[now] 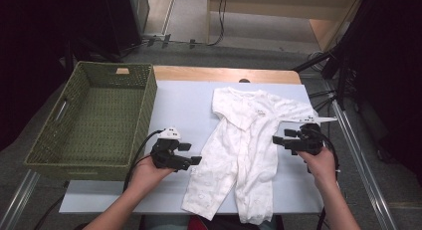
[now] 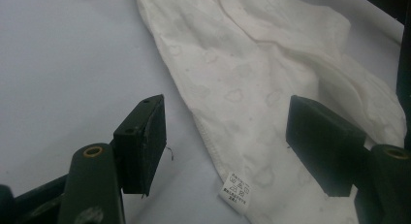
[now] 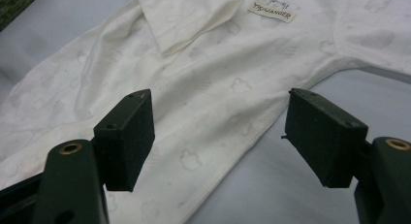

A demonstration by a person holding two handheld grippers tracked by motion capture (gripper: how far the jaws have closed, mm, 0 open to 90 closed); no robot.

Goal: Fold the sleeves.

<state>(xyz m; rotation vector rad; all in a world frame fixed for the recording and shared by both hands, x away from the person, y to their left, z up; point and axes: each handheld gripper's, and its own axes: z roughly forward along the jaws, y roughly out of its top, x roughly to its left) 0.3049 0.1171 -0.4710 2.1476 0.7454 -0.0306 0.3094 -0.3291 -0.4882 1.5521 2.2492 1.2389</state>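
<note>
A white baby romper (image 1: 244,140) lies flat on the pale blue table cover (image 1: 184,100), its legs toward the near edge. My left gripper (image 1: 193,154) hovers at the romper's left side, open, with the garment's hem (image 2: 208,136) and a care label (image 2: 236,190) between its spread jaws. At the romper's right side my right gripper (image 1: 279,140) is open too. Its jaws stand apart above the side seam (image 3: 232,136) below the sleeve. A neck label (image 3: 272,11) shows farther up. Neither gripper presses on the cloth.
A green woven basket (image 1: 144,120) stands on the left part of the table, close to my left hand. The wooden table edge (image 1: 224,73) runs along the back. Dark stands and cables (image 1: 338,65) sit off the right side.
</note>
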